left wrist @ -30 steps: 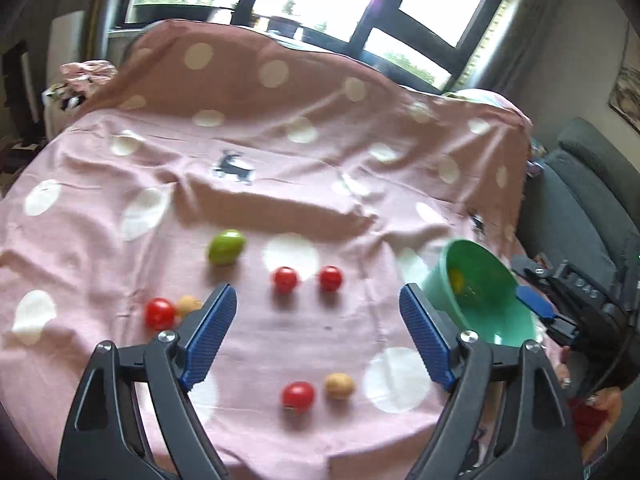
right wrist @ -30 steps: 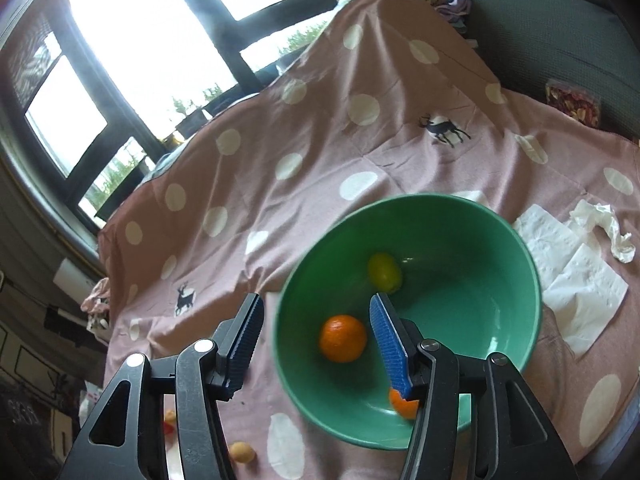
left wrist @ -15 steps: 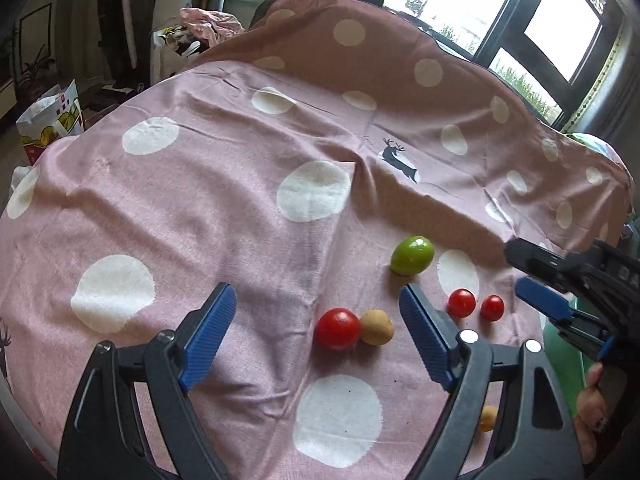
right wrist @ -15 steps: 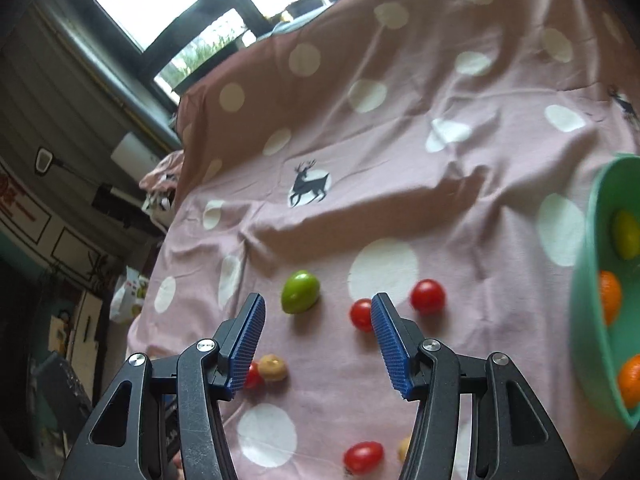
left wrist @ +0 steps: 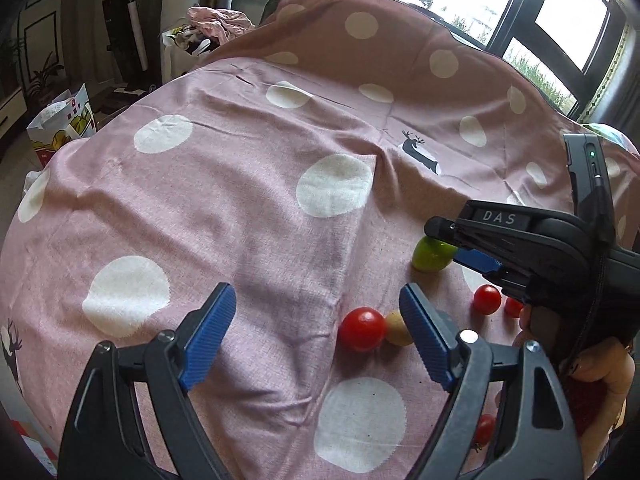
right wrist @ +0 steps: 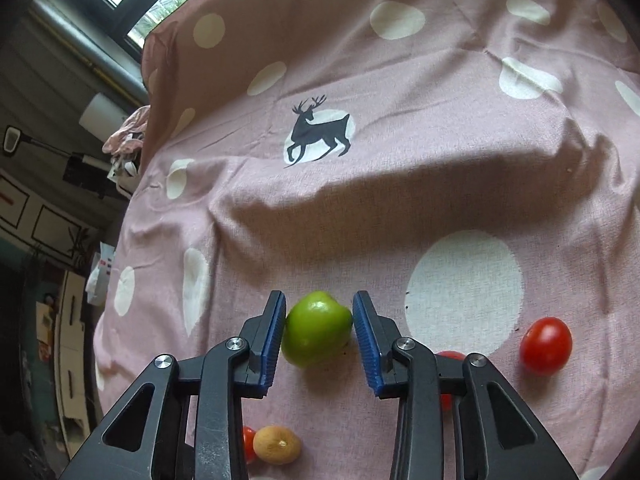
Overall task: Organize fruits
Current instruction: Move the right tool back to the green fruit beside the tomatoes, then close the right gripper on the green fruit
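A green fruit (right wrist: 316,327) lies on the pink spotted cloth between the blue pads of my right gripper (right wrist: 319,334); the pads sit at its two sides, touching or nearly so. It also shows in the left wrist view (left wrist: 432,255) with the right gripper (left wrist: 460,246) over it. My left gripper (left wrist: 316,336) is open and empty above the cloth. A red tomato (left wrist: 361,328) and a small tan fruit (left wrist: 396,329) lie together near its right finger. More red tomatoes (left wrist: 487,299) (right wrist: 546,345) lie to the right.
The pink cloth (left wrist: 240,200) with white spots and a deer print (right wrist: 318,132) covers the table and rises in folds at the back. Another tomato (left wrist: 483,429) lies near the front edge. A paper bag (left wrist: 60,128) stands on the floor at the left.
My right gripper moved left away from the green bowl, came down over the green fruit and narrowed its jaws around it. My left gripper swung left; the bowl has left both views.
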{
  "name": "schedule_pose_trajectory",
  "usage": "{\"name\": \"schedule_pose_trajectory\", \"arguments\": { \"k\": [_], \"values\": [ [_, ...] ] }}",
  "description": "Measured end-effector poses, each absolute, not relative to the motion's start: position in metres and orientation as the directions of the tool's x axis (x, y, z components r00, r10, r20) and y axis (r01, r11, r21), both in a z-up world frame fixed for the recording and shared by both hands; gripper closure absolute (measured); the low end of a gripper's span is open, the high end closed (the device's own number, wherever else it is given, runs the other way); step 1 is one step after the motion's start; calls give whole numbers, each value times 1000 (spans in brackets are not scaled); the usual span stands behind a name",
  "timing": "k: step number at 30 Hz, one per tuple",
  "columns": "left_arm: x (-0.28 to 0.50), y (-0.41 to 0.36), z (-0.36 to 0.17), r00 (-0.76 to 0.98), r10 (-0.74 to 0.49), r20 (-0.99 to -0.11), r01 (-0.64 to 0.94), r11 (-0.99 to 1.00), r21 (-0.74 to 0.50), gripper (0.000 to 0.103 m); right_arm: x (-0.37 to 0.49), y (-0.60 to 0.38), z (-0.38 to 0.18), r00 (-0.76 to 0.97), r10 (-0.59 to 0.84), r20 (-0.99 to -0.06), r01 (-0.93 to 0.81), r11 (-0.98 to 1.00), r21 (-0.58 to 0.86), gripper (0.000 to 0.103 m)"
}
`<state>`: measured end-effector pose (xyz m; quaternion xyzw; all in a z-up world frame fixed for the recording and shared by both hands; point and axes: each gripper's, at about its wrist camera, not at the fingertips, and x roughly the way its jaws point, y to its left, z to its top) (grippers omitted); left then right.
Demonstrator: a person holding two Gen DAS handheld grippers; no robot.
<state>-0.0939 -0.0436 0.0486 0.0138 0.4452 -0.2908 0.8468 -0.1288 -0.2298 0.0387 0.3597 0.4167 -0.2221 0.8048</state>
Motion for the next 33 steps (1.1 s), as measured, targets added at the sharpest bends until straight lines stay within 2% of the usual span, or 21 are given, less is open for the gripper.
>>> {"name": "schedule_pose_trajectory", "arguments": {
  "k": [10, 15, 20, 26, 33],
  "values": [
    [-96, -42, 52, 444, -480, -757, 505, 832, -231, 20, -131, -220, 34, 555, -24, -831, 639, 652, 408, 67],
    [-100, -45, 53, 435, -493, -753, 523, 820, -234, 20, -160, -215, 52, 575, -2, -818, 633, 634, 444, 67],
    [-108, -51, 55, 409, -517, -752, 556, 795, -244, 20, -199, -206, 62, 549, -15, -836, 656, 627, 420, 67],
    [-125, -64, 56, 377, -539, -753, 617, 753, -230, 20, -242, -201, 47, 512, -8, -859, 705, 574, 415, 67],
    [-137, -75, 51, 331, -553, -765, 662, 713, -230, 21, -238, -207, 36, 461, -31, -887, 739, 567, 364, 67]
  ]
}}
